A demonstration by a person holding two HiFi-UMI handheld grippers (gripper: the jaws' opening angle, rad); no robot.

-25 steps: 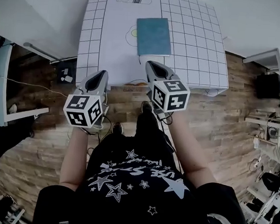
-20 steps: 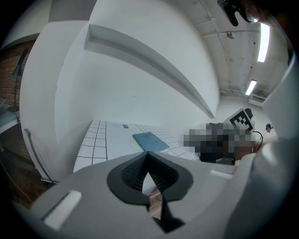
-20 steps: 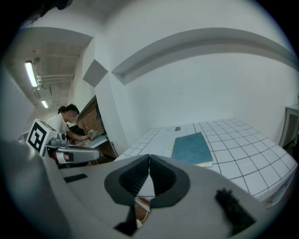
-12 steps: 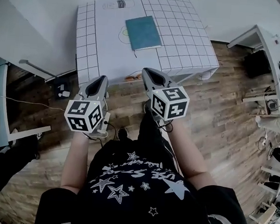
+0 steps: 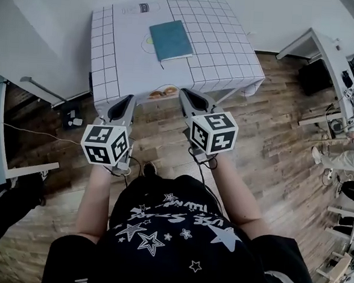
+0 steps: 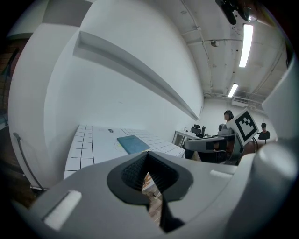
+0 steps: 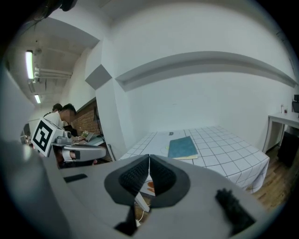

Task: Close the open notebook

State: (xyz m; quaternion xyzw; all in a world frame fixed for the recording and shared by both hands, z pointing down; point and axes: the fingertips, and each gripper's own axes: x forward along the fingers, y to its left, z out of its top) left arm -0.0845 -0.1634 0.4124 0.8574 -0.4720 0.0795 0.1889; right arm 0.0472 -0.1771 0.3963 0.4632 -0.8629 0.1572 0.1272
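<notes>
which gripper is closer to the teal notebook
Right, slightly. The right gripper is off the near edge of the table, just right of the notebook; the left gripper is off that edge too, further out to the left.

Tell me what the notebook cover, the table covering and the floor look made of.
Notebook: teal cover, matte, probably card or cloth-covered board; no glare, and pale paper pages show at its edge.
Table covering: white grid-printed sheet, likely cloth or vinyl, since it drapes over the edges.
Floor: wood-look planks with visible grain, wood or laminate.
</notes>
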